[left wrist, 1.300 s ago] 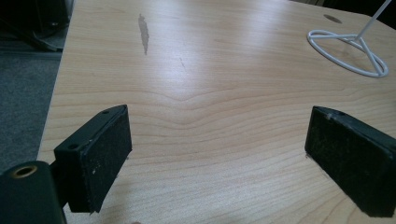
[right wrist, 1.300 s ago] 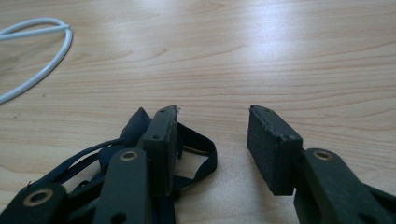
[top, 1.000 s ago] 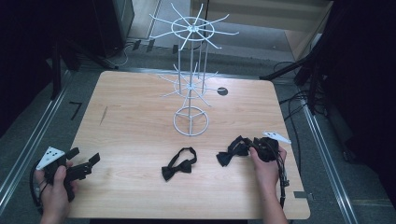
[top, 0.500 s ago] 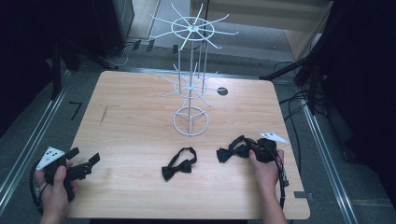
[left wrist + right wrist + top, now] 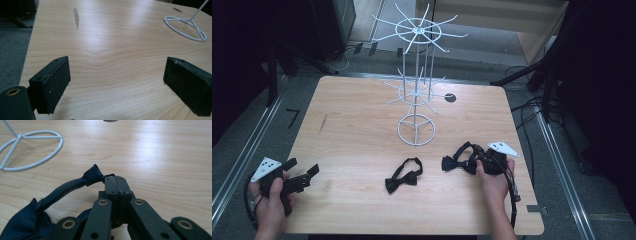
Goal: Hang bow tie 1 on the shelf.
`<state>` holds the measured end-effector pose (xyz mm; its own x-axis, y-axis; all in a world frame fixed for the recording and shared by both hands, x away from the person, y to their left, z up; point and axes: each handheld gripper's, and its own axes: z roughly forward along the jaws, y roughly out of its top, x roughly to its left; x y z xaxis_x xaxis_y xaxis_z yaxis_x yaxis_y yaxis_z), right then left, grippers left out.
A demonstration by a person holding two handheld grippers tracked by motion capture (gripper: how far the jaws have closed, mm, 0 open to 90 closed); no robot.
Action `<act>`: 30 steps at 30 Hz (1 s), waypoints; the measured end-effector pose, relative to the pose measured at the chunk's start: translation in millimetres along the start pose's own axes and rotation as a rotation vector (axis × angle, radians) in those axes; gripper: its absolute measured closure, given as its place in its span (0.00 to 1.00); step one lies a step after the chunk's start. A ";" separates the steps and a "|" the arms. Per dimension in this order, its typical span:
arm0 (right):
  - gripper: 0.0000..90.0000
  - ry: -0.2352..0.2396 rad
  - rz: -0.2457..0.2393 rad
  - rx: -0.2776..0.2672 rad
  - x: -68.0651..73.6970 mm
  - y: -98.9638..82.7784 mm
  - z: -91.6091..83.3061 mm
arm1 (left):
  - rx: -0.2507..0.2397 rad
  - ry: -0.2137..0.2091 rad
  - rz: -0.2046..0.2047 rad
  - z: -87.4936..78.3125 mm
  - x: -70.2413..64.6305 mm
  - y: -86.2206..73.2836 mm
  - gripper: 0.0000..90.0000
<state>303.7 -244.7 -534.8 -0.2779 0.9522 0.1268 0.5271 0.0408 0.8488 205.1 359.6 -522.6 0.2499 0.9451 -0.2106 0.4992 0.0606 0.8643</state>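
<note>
A dark navy bow tie lies at the table's front right; its strap runs up to my right gripper, whose jaws are shut on the strap's knotted end. In the high view that right gripper is held by a hand just right of the tie. A second black bow tie lies flat at front centre. A white wire display rack stands mid-table, its round base left of the held tie. My left gripper rests open at the front left corner, pads wide apart over bare wood.
The wooden table has a dark round hole behind the rack and a dark streak on its left side. Metal rails run along both table sides, and cables lie on the floor at the right.
The right gripper has shifted slightly left and closer to the navy bow tie, drawing its strap. The left gripper and the centre bow tie have stayed put.
</note>
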 end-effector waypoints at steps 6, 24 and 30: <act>1.00 0.012 -0.009 -0.042 3.2 2.8 -4.9 | 0.000 0.000 -0.001 0.1 0.0 0.0 0.09; 1.00 0.052 -0.053 -0.123 20.4 13.2 -18.1 | 0.002 -0.001 -0.001 0.0 0.1 0.1 0.09; 1.00 0.062 -0.061 -0.147 24.7 16.9 -22.8 | 0.002 -0.001 -0.001 0.1 -0.1 0.1 0.09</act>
<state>287.4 -227.3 -505.6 -0.3577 0.9285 0.1003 0.3853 0.0489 0.9215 205.3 359.5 -522.5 0.2500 0.9448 -0.2119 0.5007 0.0612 0.8634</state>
